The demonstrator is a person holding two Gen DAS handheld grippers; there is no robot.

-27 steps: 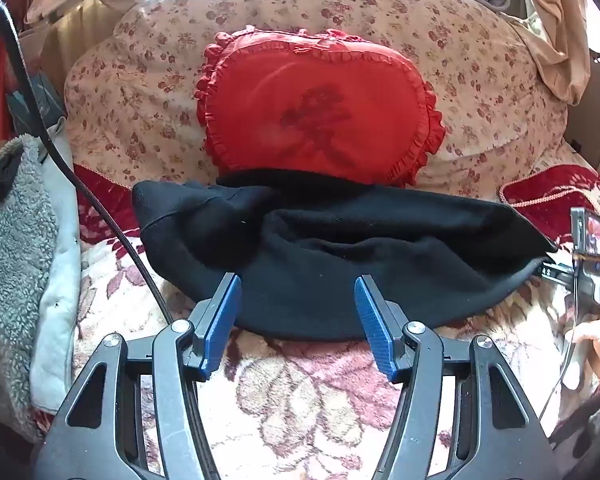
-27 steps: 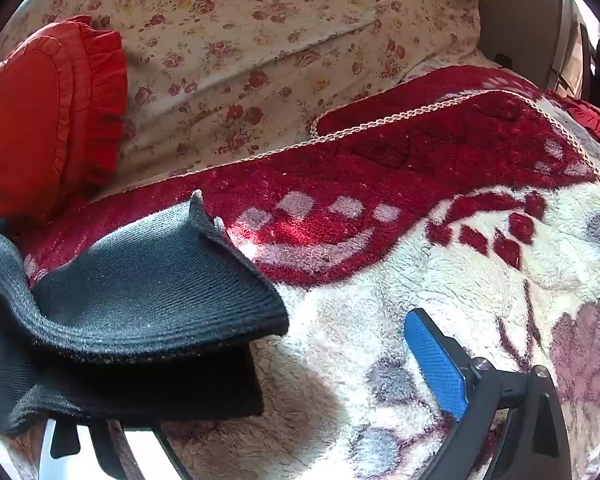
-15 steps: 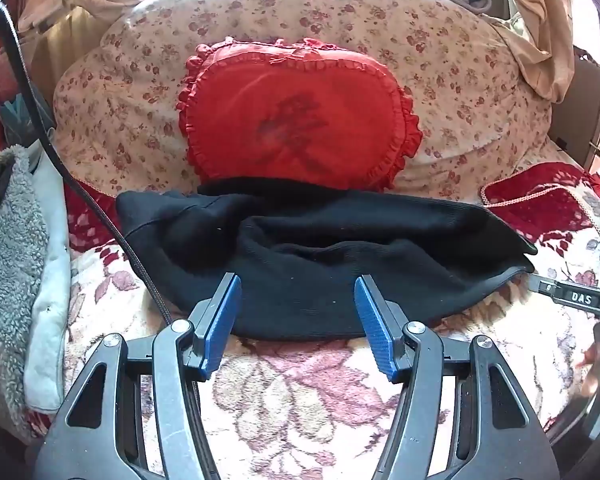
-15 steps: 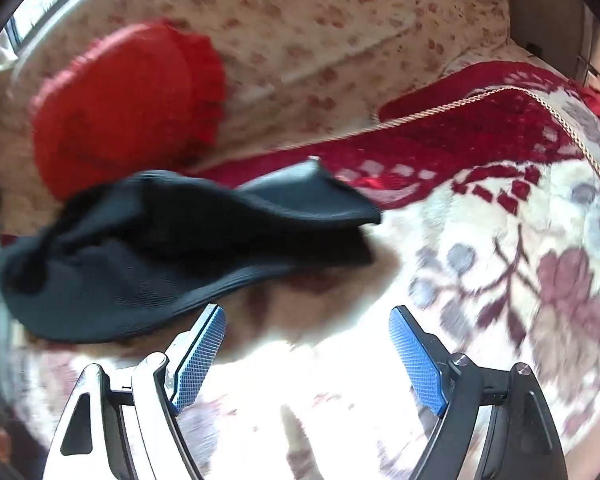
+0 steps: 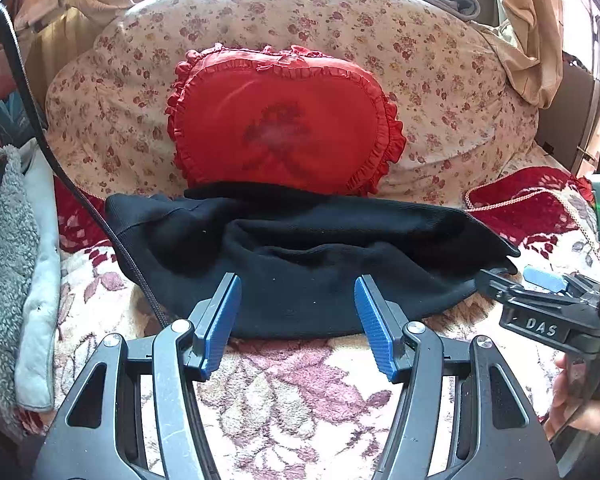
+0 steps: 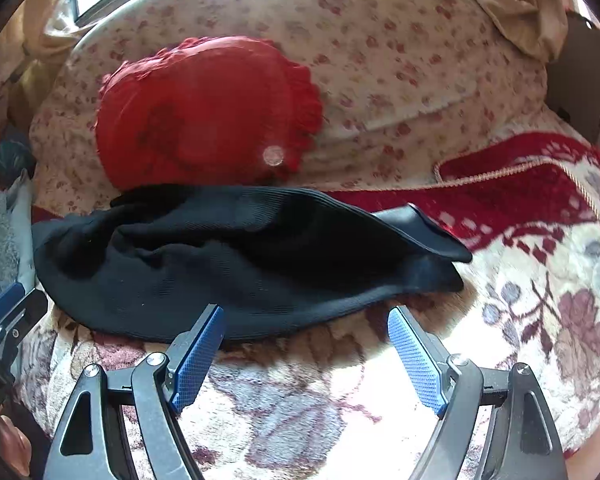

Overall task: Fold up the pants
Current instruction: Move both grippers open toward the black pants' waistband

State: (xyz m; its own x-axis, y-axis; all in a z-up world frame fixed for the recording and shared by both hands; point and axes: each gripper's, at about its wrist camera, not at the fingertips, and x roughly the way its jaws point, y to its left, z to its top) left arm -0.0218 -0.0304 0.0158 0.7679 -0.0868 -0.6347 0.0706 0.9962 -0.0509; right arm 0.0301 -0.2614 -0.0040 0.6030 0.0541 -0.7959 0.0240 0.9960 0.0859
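I see the pants, black and folded into a long bundle, lying across the floral blanket on the bed. The bundle runs left to right, its far edge tucked against the base of the red heart pillow. Behind that sits a large floral pillow. In the right wrist view the right end of the pants shows two layers, the upper one lifted slightly off the lower, tapering to a point over the blanket's red border.

Left gripper: jaws open, nothing between them. The blue pads hang just near of the pants' near edge, over the cloth's hem in the picture; I cannot tell whether they touch the fabric. A black cable runs down the left side and crosses the left end of the pants.

Right gripper: jaws wide open, empty, tilted down at the blanket. The pads sit just near of the pants' near edge, apart from the cloth. In the left wrist view the right gripper appears at the right edge, beside the pants' right end, with part of a hand below it.

A grey fleece item lies at the far left of the bed, well apart from the pants.
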